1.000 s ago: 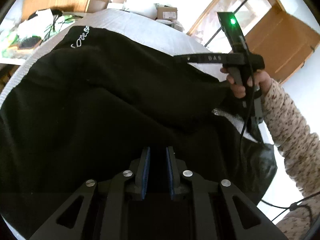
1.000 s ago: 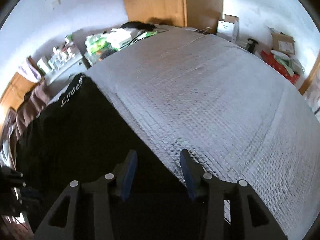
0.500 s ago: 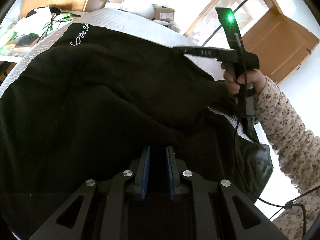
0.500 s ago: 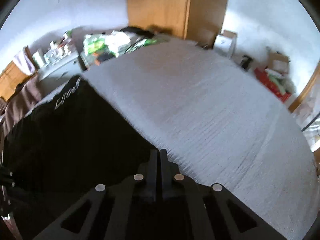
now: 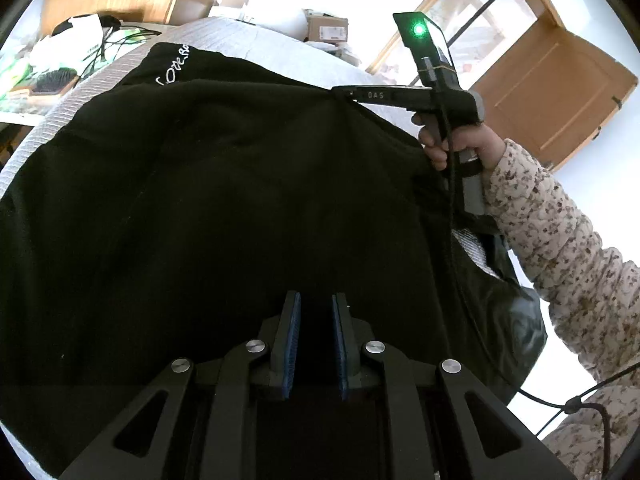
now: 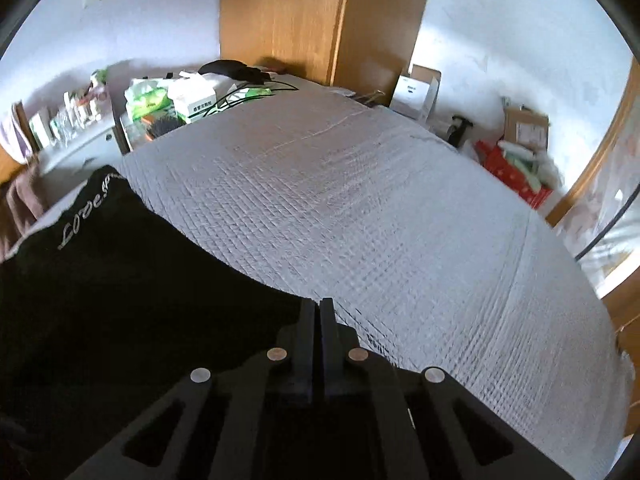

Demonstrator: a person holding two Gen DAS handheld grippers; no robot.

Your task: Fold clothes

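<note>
Black garment [image 5: 224,208] on grey quilted bed [image 6: 380,208], right hand-held gripper [image 6: 316,312] clamped on its edge, left hand-held gripper [image 5: 314,320] gripping a fold, cluttered bedside table [image 6: 80,136]

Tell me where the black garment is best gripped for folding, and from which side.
Grip the black garment at its free side edge, coming in from the grey bedcover: the edge lies thin and exposed there, while the middle is flat and broad. The right gripper is shut on that edge.
</note>
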